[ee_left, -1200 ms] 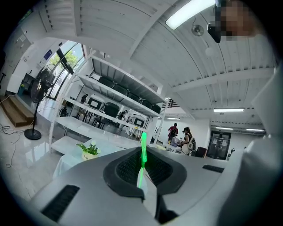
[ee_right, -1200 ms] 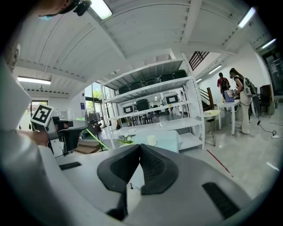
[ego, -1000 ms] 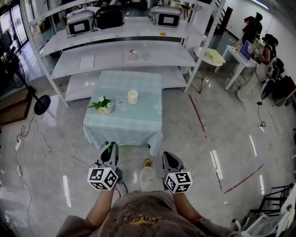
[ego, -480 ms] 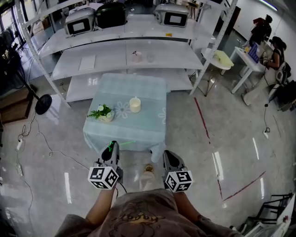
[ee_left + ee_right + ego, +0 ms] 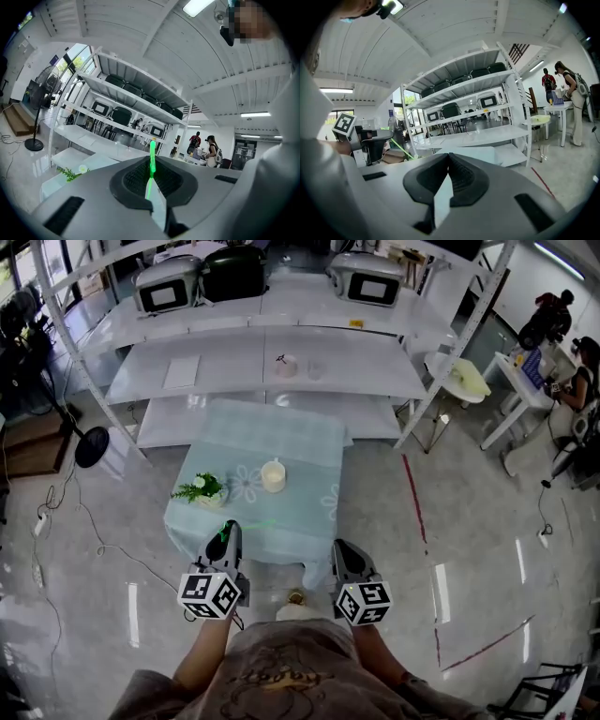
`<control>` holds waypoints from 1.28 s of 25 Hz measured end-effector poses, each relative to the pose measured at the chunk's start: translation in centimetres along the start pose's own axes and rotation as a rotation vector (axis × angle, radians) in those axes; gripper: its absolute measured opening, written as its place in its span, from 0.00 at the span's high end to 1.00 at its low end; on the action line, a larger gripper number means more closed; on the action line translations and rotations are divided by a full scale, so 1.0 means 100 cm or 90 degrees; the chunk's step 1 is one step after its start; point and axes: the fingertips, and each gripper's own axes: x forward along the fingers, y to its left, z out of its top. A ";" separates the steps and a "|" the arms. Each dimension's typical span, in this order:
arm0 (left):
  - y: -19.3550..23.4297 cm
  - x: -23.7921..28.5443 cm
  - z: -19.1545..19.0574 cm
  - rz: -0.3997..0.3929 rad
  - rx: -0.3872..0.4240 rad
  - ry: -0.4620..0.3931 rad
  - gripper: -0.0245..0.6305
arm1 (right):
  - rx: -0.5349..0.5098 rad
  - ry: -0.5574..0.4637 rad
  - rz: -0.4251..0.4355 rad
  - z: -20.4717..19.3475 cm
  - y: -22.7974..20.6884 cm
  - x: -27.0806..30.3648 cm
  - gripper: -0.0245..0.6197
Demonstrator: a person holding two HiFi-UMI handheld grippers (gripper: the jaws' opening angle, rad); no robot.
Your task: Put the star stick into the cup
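Head view: the left hand-held gripper (image 5: 228, 529) clamps the star stick (image 5: 251, 525), and the cup (image 5: 273, 475) waits ahead of it on the bench (image 5: 281, 427).
Its jaws are pinched narrow on the green stick, which juts past the tips and slants toward the right hand-held gripper (image 5: 343, 551); in the left gripper view the stick rises straight from between the closed pads. The right hand-held gripper's jaws are together with nothing between them. The cup stands upright beyond both, apart from the stick, and a small plant (image 5: 200, 489) sits ahead and left of the left hand-held gripper.
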 end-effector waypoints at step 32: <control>0.053 0.181 0.022 -0.030 0.046 0.037 0.92 | 0.036 0.000 -0.049 0.043 -0.066 0.134 0.96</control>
